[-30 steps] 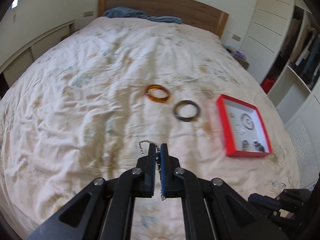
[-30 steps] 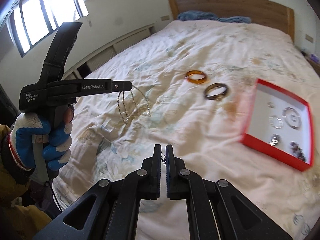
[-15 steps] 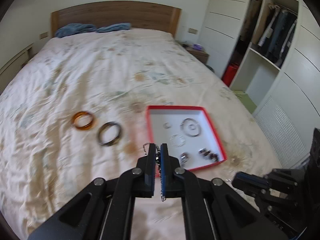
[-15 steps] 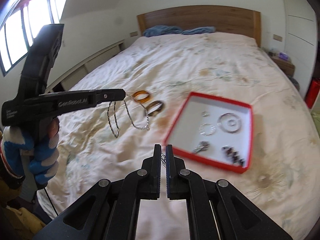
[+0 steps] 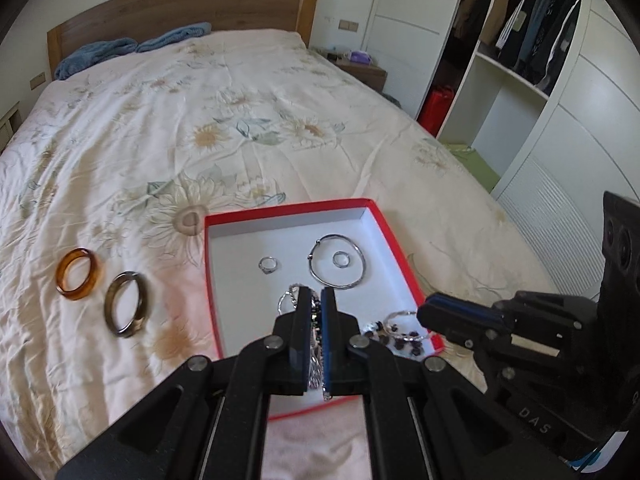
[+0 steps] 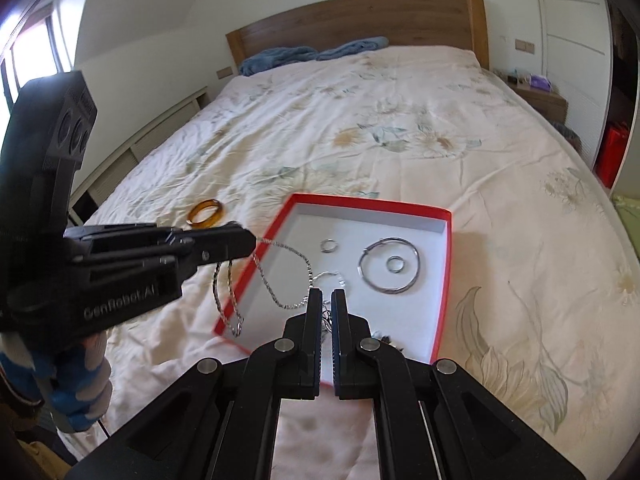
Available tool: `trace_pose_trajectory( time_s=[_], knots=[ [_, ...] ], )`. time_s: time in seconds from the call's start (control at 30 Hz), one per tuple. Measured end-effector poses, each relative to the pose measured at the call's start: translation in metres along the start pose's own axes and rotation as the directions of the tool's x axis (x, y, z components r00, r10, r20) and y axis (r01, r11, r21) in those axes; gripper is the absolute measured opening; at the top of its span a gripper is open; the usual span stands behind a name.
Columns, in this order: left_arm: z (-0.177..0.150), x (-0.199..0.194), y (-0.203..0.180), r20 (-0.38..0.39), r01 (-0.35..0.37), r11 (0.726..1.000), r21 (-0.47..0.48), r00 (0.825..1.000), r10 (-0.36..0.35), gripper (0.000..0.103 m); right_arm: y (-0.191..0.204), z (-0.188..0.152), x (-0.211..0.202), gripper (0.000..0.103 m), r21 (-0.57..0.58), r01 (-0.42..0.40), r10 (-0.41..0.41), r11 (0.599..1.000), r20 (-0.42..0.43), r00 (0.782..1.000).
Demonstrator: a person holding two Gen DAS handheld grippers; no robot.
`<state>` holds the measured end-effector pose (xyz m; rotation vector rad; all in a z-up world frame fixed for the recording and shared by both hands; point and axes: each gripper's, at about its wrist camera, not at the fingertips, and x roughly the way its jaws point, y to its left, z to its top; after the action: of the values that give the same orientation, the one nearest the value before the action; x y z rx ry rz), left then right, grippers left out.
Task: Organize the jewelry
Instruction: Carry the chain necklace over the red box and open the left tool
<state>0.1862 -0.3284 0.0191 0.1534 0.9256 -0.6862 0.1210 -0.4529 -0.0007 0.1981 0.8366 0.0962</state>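
Observation:
A red jewelry box [image 5: 384, 232] [image 6: 444, 248] with a white inside lies on the bed; it holds a silver bangle [image 5: 338, 266] [image 6: 389, 270], rings and beads. My left gripper [image 5: 315, 300] [image 6: 248, 242] is shut on a silver chain [image 5: 316, 356] [image 6: 288, 276] that hangs over the box's left edge. My right gripper [image 6: 326, 300] [image 5: 426, 312] is shut on the same chain's other end [image 6: 327, 320], low over the box's near part. An amber bangle [image 5: 79, 274] [image 6: 206, 213] and a dark bangle [image 5: 127, 298] lie on the bedspread left of the box.
The floral bedspread [image 5: 240, 120] reaches back to a wooden headboard [image 5: 180, 8] with blue towels [image 5: 120, 48]. A nightstand [image 5: 360, 68] and an open wardrobe [image 5: 520, 60] stand to the right. A window [image 6: 28, 56] is on the left.
Both grippers have moved right with the chain, from over the bare bedspread to over the red box. The chain now hangs across the box's left edge.

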Motion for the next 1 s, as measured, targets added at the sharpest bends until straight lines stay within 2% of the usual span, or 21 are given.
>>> trace_pose_trajectory(
  time_s=[0.23,0.5,0.67,1.0],
  knots=[
    [0.0,0.033,0.006,-0.017,-0.036,0.999,0.004,0.999,0.036,0.004,-0.025,0.001,0.032,0.004,0.04,0.001,-0.001,0.999,-0.023,1.0],
    [-0.014,0.067,0.008,-0.06,-0.051,0.999,0.007,0.997,0.051,0.004,-0.047,-0.011,0.07,0.004,0.07,0.017,-0.011,0.997,-0.081,0.997],
    [-0.023,0.08,0.009,-0.085,-0.051,0.999,0.006,0.995,0.051,0.004,-0.056,-0.013,0.075,0.004,0.091,0.027,-0.02,0.995,-0.074,0.997],
    [-0.035,0.091,0.014,-0.104,-0.068,0.997,0.02,0.992,0.07,0.004,-0.06,-0.022,0.091,0.004,0.093,0.061,-0.05,0.994,-0.121,0.991]
  ],
)
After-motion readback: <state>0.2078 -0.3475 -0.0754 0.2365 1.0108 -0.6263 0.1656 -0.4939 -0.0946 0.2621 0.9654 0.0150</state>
